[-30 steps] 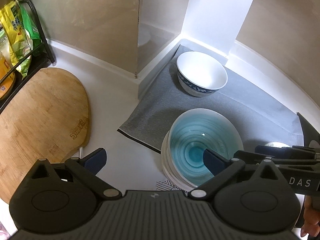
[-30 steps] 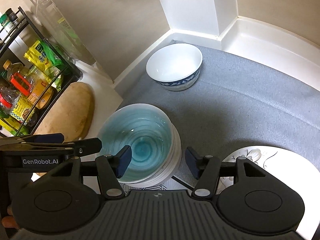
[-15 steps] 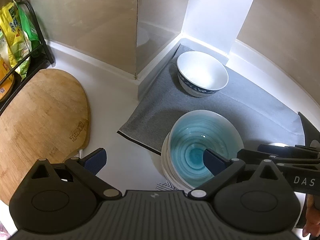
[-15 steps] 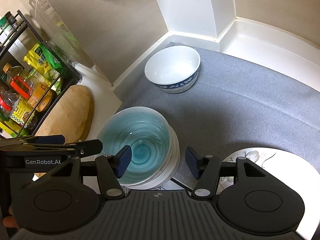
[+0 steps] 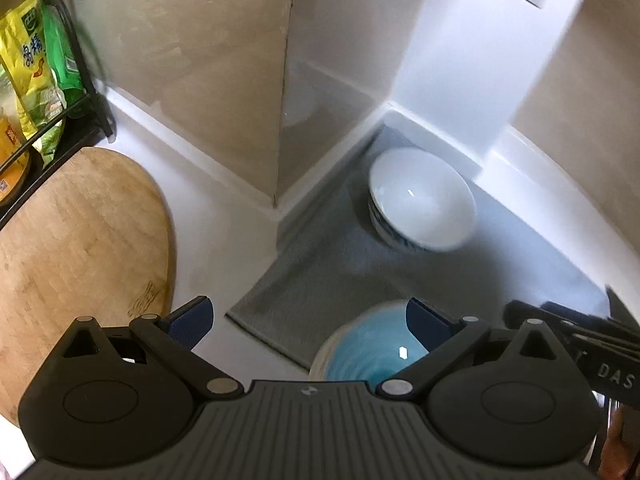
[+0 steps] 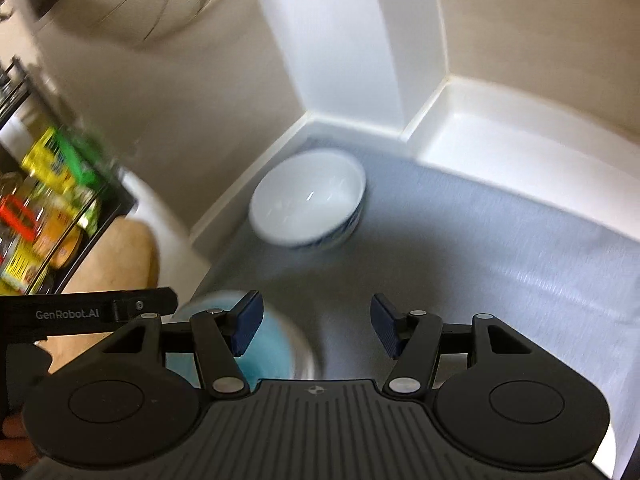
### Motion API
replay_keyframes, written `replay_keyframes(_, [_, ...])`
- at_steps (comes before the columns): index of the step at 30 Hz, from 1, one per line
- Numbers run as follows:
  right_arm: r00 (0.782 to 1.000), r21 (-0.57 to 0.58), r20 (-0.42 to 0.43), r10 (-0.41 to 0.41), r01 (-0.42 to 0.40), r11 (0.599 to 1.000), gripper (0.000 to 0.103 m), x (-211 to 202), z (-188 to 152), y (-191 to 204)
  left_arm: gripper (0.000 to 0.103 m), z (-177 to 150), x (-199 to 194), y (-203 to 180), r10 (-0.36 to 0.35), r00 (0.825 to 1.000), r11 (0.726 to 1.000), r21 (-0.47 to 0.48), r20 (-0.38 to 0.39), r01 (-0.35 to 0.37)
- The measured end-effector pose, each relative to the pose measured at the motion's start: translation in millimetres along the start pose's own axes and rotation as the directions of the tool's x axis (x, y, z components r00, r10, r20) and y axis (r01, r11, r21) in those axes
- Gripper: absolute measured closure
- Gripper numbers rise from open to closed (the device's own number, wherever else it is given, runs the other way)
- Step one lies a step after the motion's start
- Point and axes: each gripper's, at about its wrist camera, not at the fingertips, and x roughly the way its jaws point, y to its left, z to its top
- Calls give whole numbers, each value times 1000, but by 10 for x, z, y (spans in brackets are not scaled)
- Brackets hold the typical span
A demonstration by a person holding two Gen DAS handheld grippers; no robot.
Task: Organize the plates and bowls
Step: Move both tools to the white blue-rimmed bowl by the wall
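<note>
Both my grippers, left [image 5: 307,320] and right [image 6: 317,328], stay spread and empty, now tilted up toward the far white bowl [image 6: 308,209]; the teal bowl [image 5: 370,354] sits near, stacked—probably my next pickup.

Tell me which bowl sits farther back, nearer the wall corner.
The white bowl with the blue-patterned outside, alone on the grey mat; the turquoise-glazed bowl sits nearer the fingers.

The blue bowl [image 5: 370,350] is half hidden behind the left gripper's body, and in the right wrist view it smears into blur. The white bowl [image 6: 308,204] shows a smudged rim — its blue pattern unreadable. Rack packets [image 6: 48,200] blur too.
</note>
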Motion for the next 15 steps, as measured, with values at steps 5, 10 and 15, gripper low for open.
replay_keyframes(5, [999,24,35,-28,27,999,40,229,224,-160,0,231,259,-128,31,1000,998,-48,2,-31])
replay_keyframes(10, [998,68,24,-49,47,997,39,574,413,-352,0,390,554,-297,71,997,997,-37,-17,-72])
replay_keyframes(15, [998,92,-8,-59,59,994,39,904,526,-469,0,500,810,-455,140,990,990,-21,-27,-140])
